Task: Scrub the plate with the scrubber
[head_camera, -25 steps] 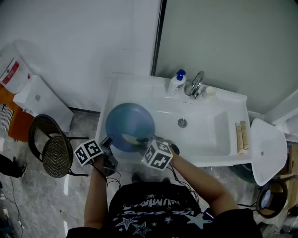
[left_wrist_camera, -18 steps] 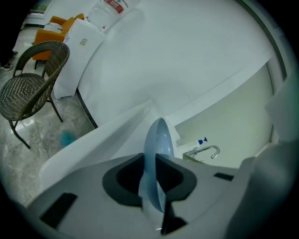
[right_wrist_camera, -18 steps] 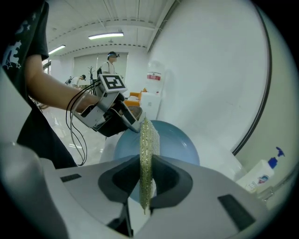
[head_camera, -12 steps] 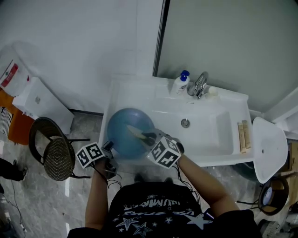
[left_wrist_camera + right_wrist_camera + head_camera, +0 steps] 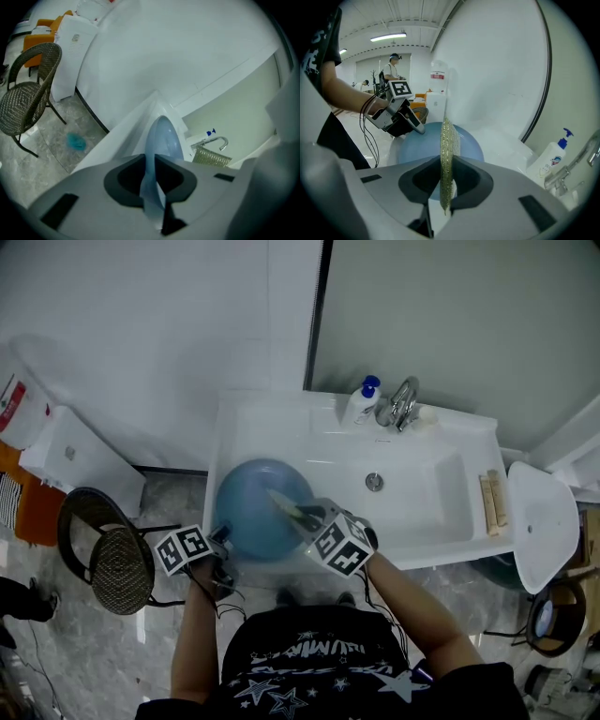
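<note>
Gripping the blue plate (image 5: 255, 512) by its near rim with the left gripper (image 5: 225, 538), with the fingers (image 5: 124, 180) closed on the thin edge. Holding it over the left end of the white sink (image 5: 427, 507), tilted, and seen edge-on in the left gripper view. Pinching the flat yellow-green scrubber (image 5: 286, 505) in the right gripper (image 5: 307, 518), closed on its lower part, with the free end reaching over the face of the plate. Cannot tell whether already touching the plate or just above it.

Judging the risks from here:
- Likely to turn or slip out of the left fingers if pushed hard, because held only at one small point of a smooth rim. Then falling into the sink or against its edge.
- Likely to bend away instead of scrubbing, being a thin sheet held at one end. Possibly sliding out of the right fingers under a sideways rub.
- Possibly knocking the right gripper against the left one, since working close beside it, on the same side of the plate.
- Better with light strokes, pushing toward the gripped rim and not across it.
</note>
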`<state>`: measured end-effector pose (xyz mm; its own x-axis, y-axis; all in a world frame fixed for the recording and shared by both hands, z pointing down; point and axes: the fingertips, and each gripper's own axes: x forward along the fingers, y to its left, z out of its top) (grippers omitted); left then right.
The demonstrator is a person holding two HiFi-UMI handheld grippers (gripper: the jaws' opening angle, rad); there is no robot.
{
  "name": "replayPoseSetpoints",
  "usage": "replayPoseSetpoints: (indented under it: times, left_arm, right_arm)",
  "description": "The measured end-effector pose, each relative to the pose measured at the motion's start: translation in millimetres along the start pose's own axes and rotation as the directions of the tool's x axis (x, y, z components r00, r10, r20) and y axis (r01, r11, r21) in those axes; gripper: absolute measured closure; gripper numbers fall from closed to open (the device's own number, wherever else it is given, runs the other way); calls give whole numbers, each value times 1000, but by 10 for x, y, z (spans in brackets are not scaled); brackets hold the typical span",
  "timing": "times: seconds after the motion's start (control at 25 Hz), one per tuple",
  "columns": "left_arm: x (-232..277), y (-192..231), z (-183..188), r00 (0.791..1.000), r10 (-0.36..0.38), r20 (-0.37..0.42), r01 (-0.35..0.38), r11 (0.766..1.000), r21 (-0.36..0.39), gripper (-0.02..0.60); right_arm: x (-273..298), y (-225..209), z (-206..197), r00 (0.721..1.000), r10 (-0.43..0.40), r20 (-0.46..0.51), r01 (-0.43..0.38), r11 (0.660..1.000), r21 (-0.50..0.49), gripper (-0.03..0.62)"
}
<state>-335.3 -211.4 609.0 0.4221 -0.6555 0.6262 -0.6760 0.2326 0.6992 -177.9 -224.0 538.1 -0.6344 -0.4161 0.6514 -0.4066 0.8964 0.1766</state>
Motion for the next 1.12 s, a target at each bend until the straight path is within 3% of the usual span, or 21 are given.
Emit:
replayPoseSetpoints:
  times: [0.12,0.32,0.76,0.92,1.12]
  left_arm:
    - [36,52,6,997,72,-38,-70,996,59,523]
    - [59,138,61,979,198,-53,-184,963,196,523]
    - [53,103,99,982,182,-43,-166,952,257,520]
    - [0,45,169,987,160,-7,-152,946,286,430]
    - [-98,-28,213,985,164,43,-169,928,331,407]
  right_arm:
    - [18,-32,-23,1000,-13,-8,13,1000,12,520]
    - [57,-197,-118,998,-53,-38,54,998,29,520]
    - [-28,-480,-29,993,-117,25,114,990,88,520]
    - [-68,-553,-3,990,-134,40,129,986,110,520]
    - [-105,-565,-13,990,-137,45,129,982,141,520]
